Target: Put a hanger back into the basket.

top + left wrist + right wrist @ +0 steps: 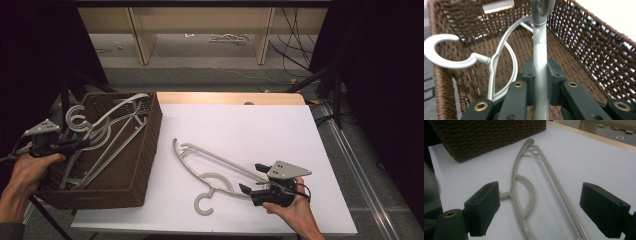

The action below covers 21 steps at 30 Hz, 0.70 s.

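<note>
Left gripper (540, 82): I have its fingers clamped tight on the straight bar of a grey hanger (540, 50), gripped mid-bar so the hook end leads into the basket (150, 145) — that keeps the long piece in line with the basket's length.

Held hanger, place: inside the basket, above the other hangers (107, 130) already piled there, one with its white hook (441, 53) curling toward the near-left wall.

Right gripper (253, 179): fingers spread wide, holding nothing; they straddle the end of the loose hanger (210, 172) without touching it (pads well clear on both sides, by my reading).

Loose hanger, place: flat on the white bench (240, 130), just right of the basket, hook pointing to the near edge.

Edges: the woven walls stand close on both sides of my held bar — little sideways slack, I judge.

Open room: the bench beyond the loose hanger is bare, so I have space to lift and swing it.
</note>
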Tool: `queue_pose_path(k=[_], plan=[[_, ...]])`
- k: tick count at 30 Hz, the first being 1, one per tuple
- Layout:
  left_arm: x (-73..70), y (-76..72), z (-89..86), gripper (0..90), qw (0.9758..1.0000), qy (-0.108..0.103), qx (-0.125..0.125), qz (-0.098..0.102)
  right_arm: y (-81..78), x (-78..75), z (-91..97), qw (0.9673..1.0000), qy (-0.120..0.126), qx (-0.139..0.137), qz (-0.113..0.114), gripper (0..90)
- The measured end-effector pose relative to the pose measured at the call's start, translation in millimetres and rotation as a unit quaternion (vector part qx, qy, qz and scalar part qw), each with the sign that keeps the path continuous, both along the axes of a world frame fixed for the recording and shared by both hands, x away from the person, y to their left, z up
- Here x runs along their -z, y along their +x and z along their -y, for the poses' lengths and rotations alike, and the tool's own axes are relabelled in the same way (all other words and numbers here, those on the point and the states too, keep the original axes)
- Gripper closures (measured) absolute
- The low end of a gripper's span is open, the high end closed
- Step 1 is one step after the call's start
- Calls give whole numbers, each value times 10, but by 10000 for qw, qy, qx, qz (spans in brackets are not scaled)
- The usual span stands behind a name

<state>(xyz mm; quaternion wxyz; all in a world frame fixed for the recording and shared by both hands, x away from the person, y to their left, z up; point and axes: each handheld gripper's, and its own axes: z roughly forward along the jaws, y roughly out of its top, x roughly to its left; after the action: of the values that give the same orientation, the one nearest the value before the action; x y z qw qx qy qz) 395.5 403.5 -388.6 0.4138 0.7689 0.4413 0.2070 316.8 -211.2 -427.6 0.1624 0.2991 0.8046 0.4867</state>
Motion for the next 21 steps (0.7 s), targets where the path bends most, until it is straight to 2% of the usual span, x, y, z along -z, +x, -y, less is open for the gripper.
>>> queue_pose_path(k=[1,3,5,6,10,11,14,16,18,21], plan=[[6,33,-16,793,9998,141,118,85,-2,1,2,10000,-5,2,-10,174],[20,70,-28,793,9995,279,174,-7,2,3,3,10000,10,23,-1,173],[41,58,20,792,9994,159,-9,-322,6,3,3,10000,8,17,23,174],[48,63,40,793,9991,120,-18,-418,0,3,3,10000,5,21,-6,174],[80,109,83,792,9977,289,21,-616,8,-1,6,10000,8,26,29,173],[86,135,71,791,9970,438,90,-638,4,1,5,10000,2,19,7,174],[116,166,88,789,9962,467,26,-738,0,-2,11,10000,-72,33,-53,173],[162,206,89,782,9949,602,-97,-810,2,-6,10,10000,-74,35,-19,174],[192,213,80,770,9936,620,-275,-899,1,-1,16,10000,-84,46,-15,174],[222,213,63,749,9934,487,-512,-905,10,9,11,10000,-2,33,-30,173]])
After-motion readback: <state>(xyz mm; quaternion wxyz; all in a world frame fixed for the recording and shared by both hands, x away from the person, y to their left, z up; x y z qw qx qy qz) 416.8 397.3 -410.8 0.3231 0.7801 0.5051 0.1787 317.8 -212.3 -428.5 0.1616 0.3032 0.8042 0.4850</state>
